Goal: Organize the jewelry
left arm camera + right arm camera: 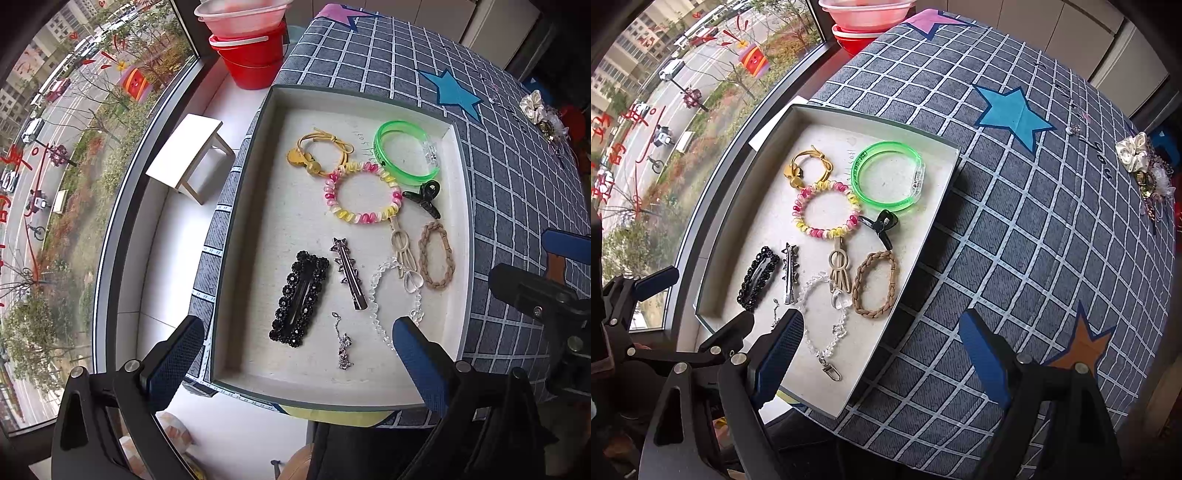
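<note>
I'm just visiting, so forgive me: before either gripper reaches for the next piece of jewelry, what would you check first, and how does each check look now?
1. Left gripper open and holding nothing: ok.
2. Right gripper open and holding nothing: ok.
3. Tray flat on the table: ok.
4. Free spot in tray for another piece: ok, its left part is bare.
5. Pieces left outside: not ok, a pile sits at the table's far right edge.
6. Pile pieces separate or tangled: cannot tell.
</note>
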`<action>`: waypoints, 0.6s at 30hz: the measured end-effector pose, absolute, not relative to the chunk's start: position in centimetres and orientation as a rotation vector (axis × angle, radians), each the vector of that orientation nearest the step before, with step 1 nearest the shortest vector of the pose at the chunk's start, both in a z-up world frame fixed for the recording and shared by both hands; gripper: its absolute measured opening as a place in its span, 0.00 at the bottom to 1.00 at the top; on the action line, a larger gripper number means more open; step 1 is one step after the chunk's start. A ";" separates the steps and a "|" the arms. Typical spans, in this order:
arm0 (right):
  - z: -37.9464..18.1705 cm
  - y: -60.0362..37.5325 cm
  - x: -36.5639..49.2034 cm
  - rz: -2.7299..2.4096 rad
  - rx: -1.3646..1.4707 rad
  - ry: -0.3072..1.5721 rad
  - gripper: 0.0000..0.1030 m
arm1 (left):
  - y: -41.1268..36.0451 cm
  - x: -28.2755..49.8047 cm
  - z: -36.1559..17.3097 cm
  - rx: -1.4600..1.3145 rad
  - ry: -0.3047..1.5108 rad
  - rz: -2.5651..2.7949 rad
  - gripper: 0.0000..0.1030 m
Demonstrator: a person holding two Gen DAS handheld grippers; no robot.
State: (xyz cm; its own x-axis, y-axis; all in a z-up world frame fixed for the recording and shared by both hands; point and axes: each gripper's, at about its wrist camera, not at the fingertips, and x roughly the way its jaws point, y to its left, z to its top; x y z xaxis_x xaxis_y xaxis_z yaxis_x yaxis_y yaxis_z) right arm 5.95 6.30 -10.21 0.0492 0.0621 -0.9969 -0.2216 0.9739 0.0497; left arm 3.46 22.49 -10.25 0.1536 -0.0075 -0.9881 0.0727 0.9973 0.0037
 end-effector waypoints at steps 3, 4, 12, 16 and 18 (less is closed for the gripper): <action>-10.2 6.4 6.0 0.218 -0.131 1.508 0.85 | 22.5 3.5 -10.3 0.059 1.417 -0.055 1.00; -10.2 6.4 6.0 0.218 -0.131 1.508 0.85 | 22.5 3.5 -10.3 0.061 1.416 -0.053 1.00; -10.3 6.5 6.0 0.218 -0.131 1.508 0.85 | 22.4 3.4 -10.3 0.070 1.417 -0.046 1.00; -10.3 6.5 6.0 0.217 -0.131 1.507 0.85 | 22.4 3.4 -10.3 0.070 1.417 -0.047 1.00; -10.3 6.5 6.0 0.217 -0.131 1.507 0.85 | 22.4 3.4 -10.3 0.072 1.416 -0.046 1.00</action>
